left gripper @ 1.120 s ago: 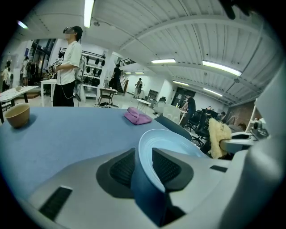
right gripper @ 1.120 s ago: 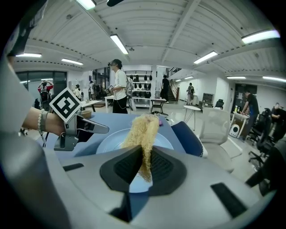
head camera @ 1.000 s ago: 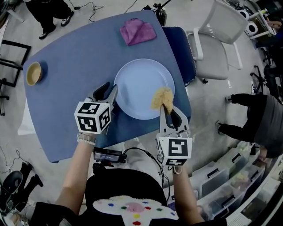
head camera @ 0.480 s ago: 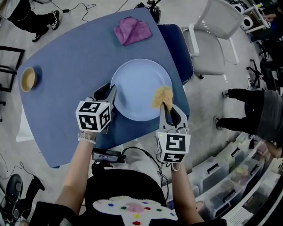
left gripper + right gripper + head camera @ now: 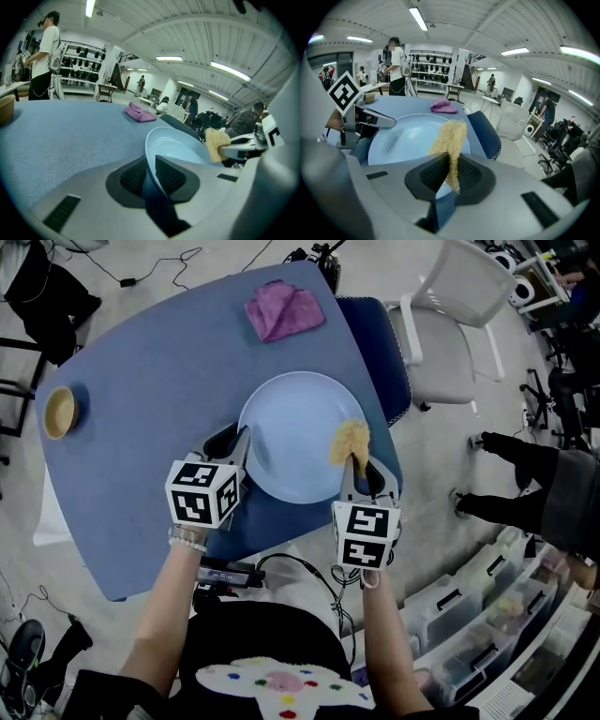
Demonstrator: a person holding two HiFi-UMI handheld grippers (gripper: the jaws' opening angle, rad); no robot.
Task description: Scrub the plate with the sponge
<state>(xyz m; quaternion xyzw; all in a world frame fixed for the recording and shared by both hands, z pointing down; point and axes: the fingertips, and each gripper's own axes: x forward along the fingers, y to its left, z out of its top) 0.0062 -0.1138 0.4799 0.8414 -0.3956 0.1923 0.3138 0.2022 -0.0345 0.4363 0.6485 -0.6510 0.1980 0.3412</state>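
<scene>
Bare surface stretches wide from the bowl at the left edge to the plate, which fills the near right corner. A folded cloth lies by the far edge, well apart from the plate. A chair stands just beside the right edge.

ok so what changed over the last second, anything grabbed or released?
The left gripper has just been closing its jaws, now clamped on the near-left rim of the round pale blue plate. Nothing released. The right gripper keeps the yellow fibrous sponge pinched at the plate's right edge. Plate, folded purple cloth and small tan bowl lie as before.
</scene>
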